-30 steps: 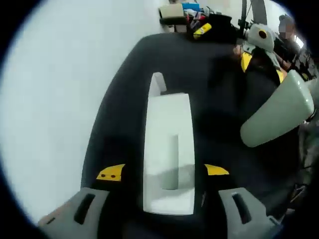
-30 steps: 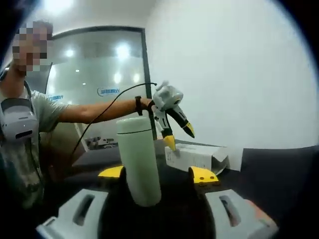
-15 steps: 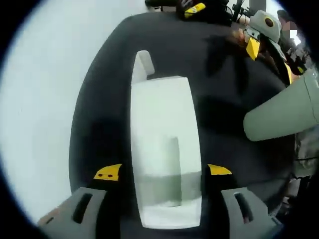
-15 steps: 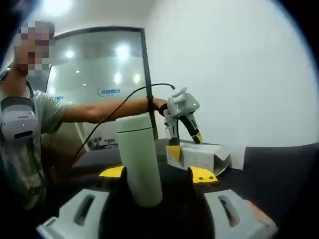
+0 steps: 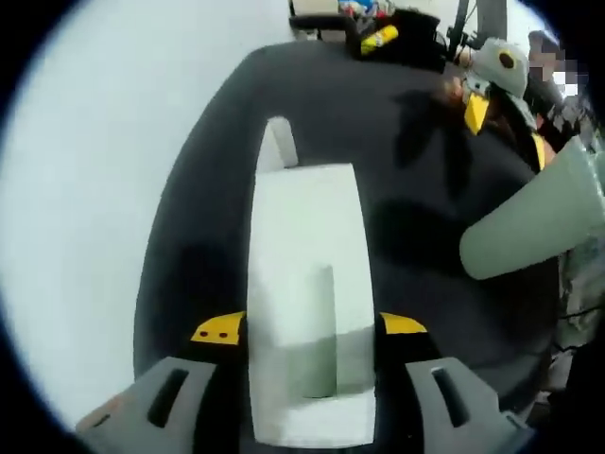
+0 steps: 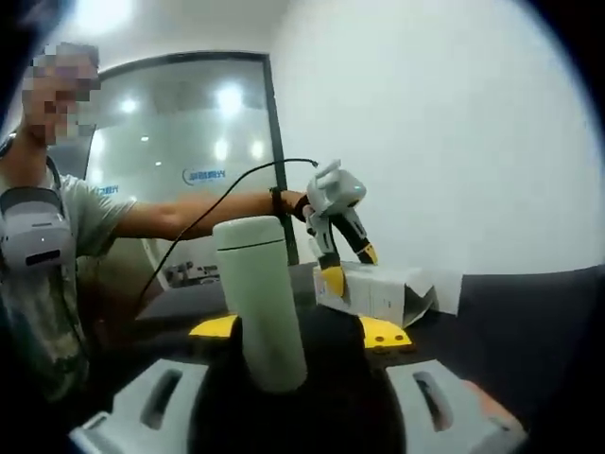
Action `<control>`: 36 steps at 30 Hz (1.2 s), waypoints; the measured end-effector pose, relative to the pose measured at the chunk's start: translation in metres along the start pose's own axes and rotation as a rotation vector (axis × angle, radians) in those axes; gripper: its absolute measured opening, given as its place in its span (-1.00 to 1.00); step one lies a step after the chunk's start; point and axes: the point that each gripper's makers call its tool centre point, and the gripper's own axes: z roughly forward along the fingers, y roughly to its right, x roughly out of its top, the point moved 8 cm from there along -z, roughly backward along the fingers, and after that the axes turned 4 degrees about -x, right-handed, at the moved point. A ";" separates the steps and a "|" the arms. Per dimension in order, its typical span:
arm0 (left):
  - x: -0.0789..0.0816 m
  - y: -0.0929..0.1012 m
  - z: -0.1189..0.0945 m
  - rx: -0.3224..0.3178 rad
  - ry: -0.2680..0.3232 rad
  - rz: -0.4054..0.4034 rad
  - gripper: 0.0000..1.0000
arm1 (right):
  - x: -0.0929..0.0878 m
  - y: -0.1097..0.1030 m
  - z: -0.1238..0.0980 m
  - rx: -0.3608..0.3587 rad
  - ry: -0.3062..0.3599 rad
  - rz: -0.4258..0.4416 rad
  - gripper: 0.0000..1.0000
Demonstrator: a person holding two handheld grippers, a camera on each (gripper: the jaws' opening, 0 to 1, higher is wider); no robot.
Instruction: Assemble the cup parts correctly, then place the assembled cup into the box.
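While the left gripper (image 5: pixel 310 326) straddles a white box (image 5: pixel 307 303) lying on the dark surface (image 5: pixel 416 189), its yellow-tipped jaws sit against the box's two sides. The right gripper (image 6: pixel 298 328) is closed around the base of a pale green cup (image 6: pixel 259 298), held upright above the surface, near the box.

One white box (image 5: pixel 307 312) at frame centre in the left gripper view, one pale green cup (image 6: pixel 260 303) lower centre in the right gripper view, two grippers — left gripper (image 6: pixel 346 267), right gripper (image 6: pixel 295 329) — one dark table (image 5: pixel 416 208), one person (image 6: pixel 43 274) at left.
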 end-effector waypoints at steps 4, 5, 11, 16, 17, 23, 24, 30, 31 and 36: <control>-0.009 0.003 -0.016 0.040 0.037 -0.005 -0.05 | -0.001 0.001 0.000 -0.004 -0.001 0.006 -0.11; -0.011 0.009 -0.018 0.037 0.032 -0.007 -0.06 | -0.001 0.001 0.000 -0.004 -0.001 0.008 -0.11; -0.020 0.010 -0.024 0.046 0.080 -0.044 -0.07 | -0.005 0.001 0.002 -0.007 -0.010 0.012 -0.12; -0.041 0.018 -0.010 0.000 -0.012 -0.071 -0.05 | -0.006 0.000 0.004 -0.006 -0.014 0.010 -0.12; -0.044 0.015 -0.007 0.025 -0.036 -0.056 -0.04 | -0.006 0.000 0.004 -0.005 -0.015 0.011 -0.12; -0.042 0.016 0.000 0.027 0.009 -0.108 0.42 | -0.006 -0.002 0.005 -0.001 -0.021 0.005 -0.12; -0.045 0.017 0.001 0.014 -0.045 -0.121 0.52 | -0.006 -0.003 0.005 0.000 -0.020 0.007 -0.12; -0.025 0.013 0.001 0.050 -0.060 -0.075 0.29 | -0.006 -0.003 0.004 0.007 -0.019 0.005 -0.12; -0.020 0.013 0.002 0.049 -0.065 -0.072 0.23 | -0.005 -0.003 0.004 0.013 -0.020 0.007 -0.13; -0.007 0.019 0.008 0.066 -0.112 -0.009 0.21 | -0.004 -0.004 0.002 0.024 -0.018 0.007 -0.13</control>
